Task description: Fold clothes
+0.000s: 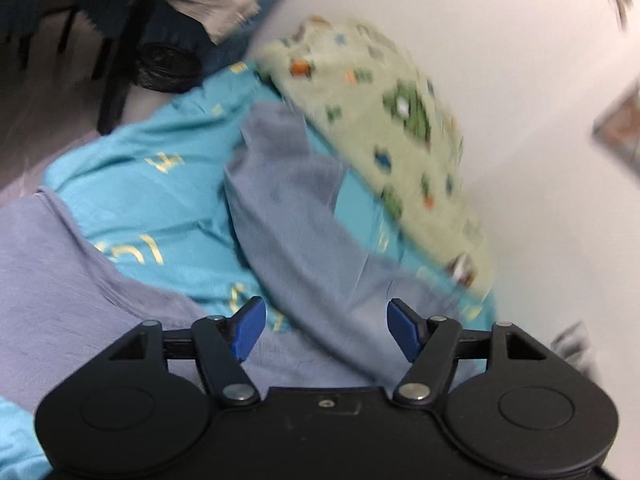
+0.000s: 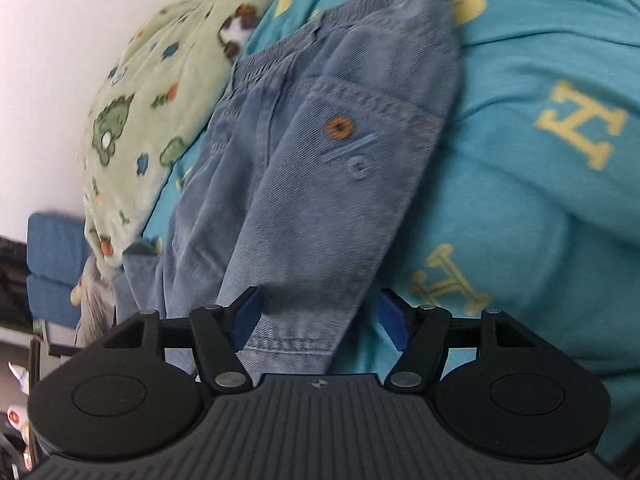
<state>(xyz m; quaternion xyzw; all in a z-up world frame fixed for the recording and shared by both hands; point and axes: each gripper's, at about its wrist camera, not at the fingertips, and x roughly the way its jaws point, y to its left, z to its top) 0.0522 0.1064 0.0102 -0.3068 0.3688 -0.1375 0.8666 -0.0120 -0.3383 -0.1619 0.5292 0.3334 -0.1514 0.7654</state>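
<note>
While your right hand-held gripper [image 2: 318, 320] hangs wide, unclamped, over the denim trousers [image 2: 320, 168], your left hand-held gripper [image 1: 326, 330] gapes empty above the grey garment [image 1: 288, 208].

A teal bed sheet [image 2: 520, 200] with yellow letters carries folded blue denim trousers [image 2: 320, 160] beside a green dinosaur-print blanket [image 2: 140, 100].

A green dinosaur-print pillow [image 2: 132, 120] lies on the turquoise lettered bedsheet [image 2: 540, 200].

Green dinosaur blanket [image 1: 372, 120] blurred; jeans [image 2: 320, 168] hem hidden behind gripper
</note>
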